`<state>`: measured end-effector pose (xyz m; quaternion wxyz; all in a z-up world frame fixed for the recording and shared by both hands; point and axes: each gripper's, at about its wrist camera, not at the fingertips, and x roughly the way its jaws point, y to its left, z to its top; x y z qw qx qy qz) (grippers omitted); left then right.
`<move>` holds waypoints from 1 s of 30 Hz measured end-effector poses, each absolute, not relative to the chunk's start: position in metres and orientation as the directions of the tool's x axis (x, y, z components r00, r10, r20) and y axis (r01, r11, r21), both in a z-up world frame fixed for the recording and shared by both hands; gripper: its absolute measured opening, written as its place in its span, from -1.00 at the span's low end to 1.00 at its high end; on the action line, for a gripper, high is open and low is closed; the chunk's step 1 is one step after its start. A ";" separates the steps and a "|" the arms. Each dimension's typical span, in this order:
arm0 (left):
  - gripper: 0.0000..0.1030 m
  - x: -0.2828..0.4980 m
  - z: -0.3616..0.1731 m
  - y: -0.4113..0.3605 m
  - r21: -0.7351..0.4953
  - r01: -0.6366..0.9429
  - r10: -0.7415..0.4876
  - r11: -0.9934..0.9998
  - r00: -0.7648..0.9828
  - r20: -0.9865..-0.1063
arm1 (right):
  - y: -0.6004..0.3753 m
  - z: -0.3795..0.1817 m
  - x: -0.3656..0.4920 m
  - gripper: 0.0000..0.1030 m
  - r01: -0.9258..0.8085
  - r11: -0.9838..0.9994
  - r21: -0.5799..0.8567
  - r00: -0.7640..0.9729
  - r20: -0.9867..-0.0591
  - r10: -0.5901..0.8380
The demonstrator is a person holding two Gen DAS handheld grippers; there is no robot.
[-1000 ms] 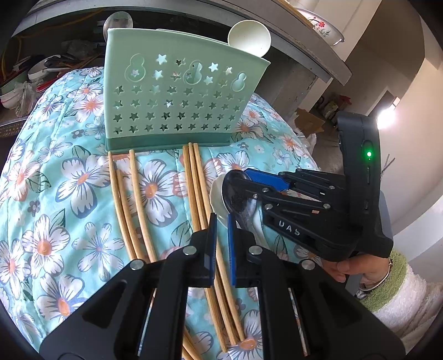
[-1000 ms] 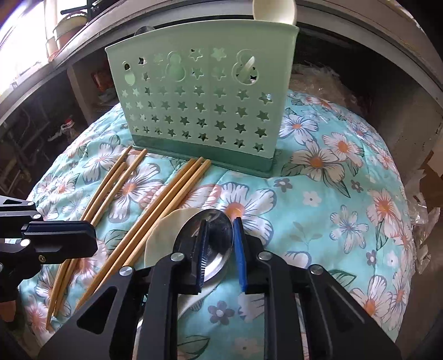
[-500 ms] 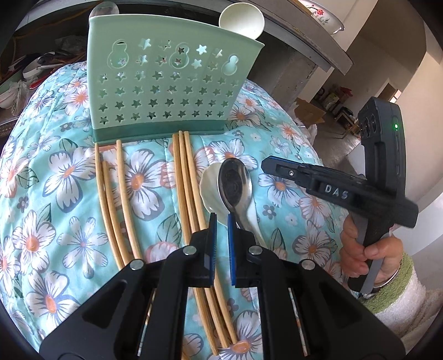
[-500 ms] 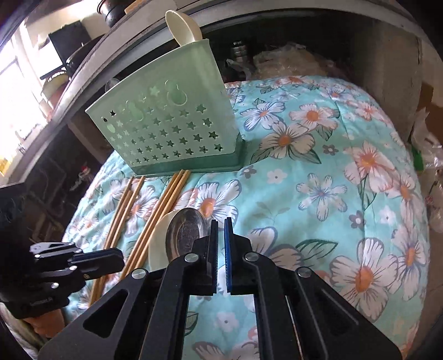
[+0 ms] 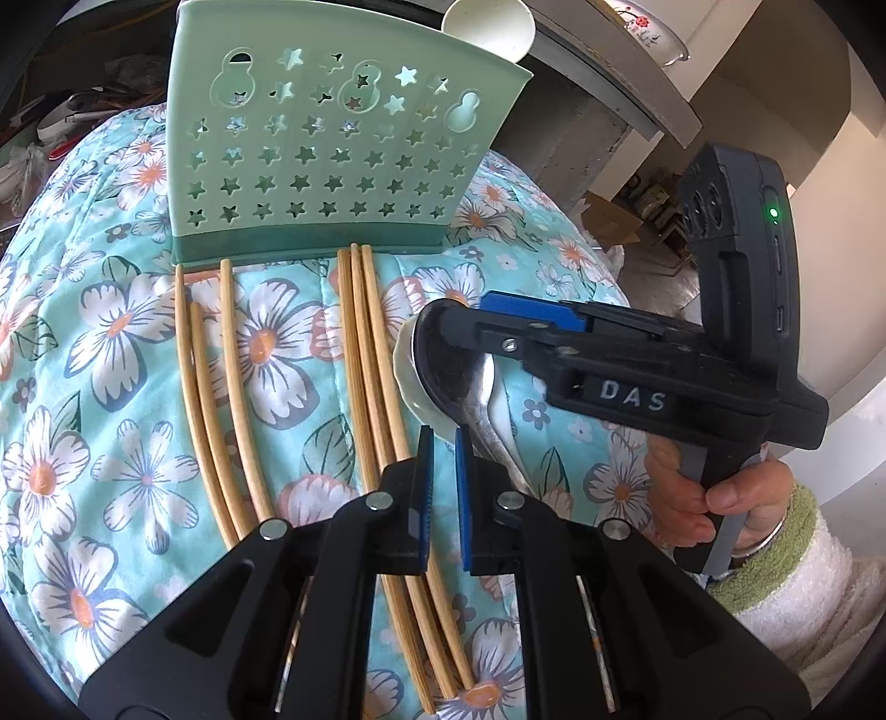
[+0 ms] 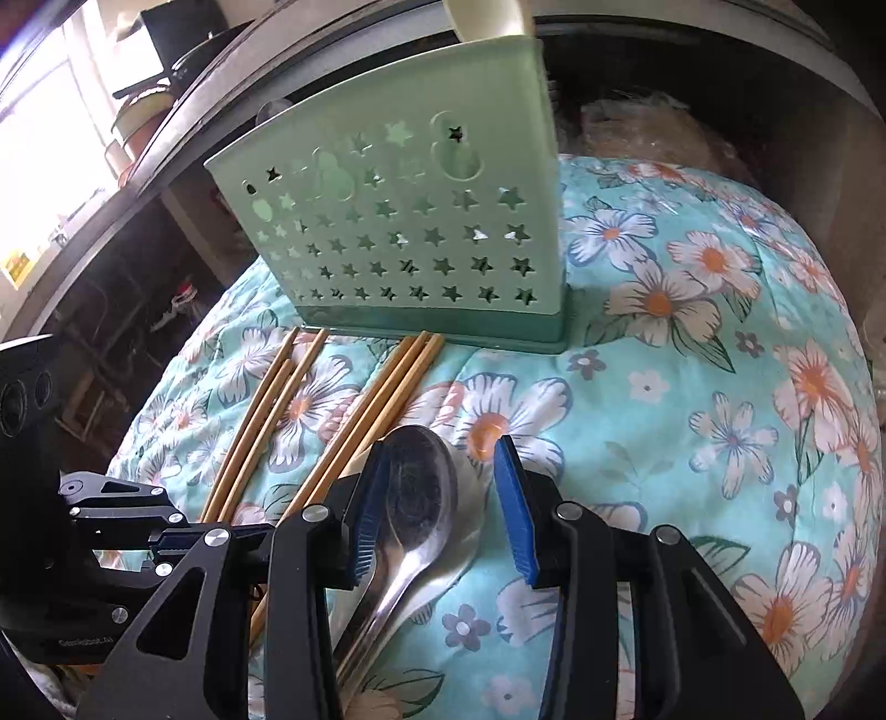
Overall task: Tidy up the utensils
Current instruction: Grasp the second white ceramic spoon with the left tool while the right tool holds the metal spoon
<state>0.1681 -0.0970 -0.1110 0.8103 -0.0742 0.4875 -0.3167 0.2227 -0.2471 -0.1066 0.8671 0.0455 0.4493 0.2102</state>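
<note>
We held our right gripper (image 6: 443,498) low over the flowered cloth (image 6: 692,387), its jaws spread wide with the bowl of the metal spoon (image 6: 415,493) lying between them; the blue pads stood on either side of the bowl and we could not tell whether the left pad touched it. The metal spoon rested on top of a white ceramic spoon (image 5: 412,387), both just to the right of a bundle of three bamboo chopsticks (image 5: 371,365). A second group of three chopsticks (image 5: 216,387) lay further left, and the tips of both groups reached the base of the green star-punched utensil holder (image 5: 332,144), which stood upright on the cloth. Another white spoon (image 5: 490,25) stuck up out of the holder's right end. Our left gripper (image 5: 443,459) hovered above the cloth near the right chopstick bundle, its jaws drawn nearly together with only a narrow gap and nothing held between them. From the left wrist view, the right gripper's fingers covered part of the spoon bowl.
</note>
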 end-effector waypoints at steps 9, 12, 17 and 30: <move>-0.87 0.168 -0.111 -0.104 -0.438 0.460 -0.605 0.772 0.321 -0.729 | -0.237 -0.118 0.235 -0.61 -0.367 0.907 0.205 0.489 -0.787 0.376; -0.87 0.169 -0.112 -0.106 -0.434 0.463 -0.602 0.773 0.320 -0.731 | -0.243 -0.118 0.237 -0.73 -0.353 0.910 0.219 0.497 -0.780 0.380; -0.87 0.170 -0.114 -0.107 -0.423 0.461 -0.591 0.780 0.323 -0.739 | -0.250 -0.110 0.234 -0.87 -0.328 0.925 0.191 0.553 -0.755 0.352; -0.86 0.164 -0.112 -0.112 -0.392 0.473 -0.570 0.789 0.327 -0.753 | -0.302 -0.089 0.206 -0.94 -0.268 0.944 0.193 0.616 -0.719 0.322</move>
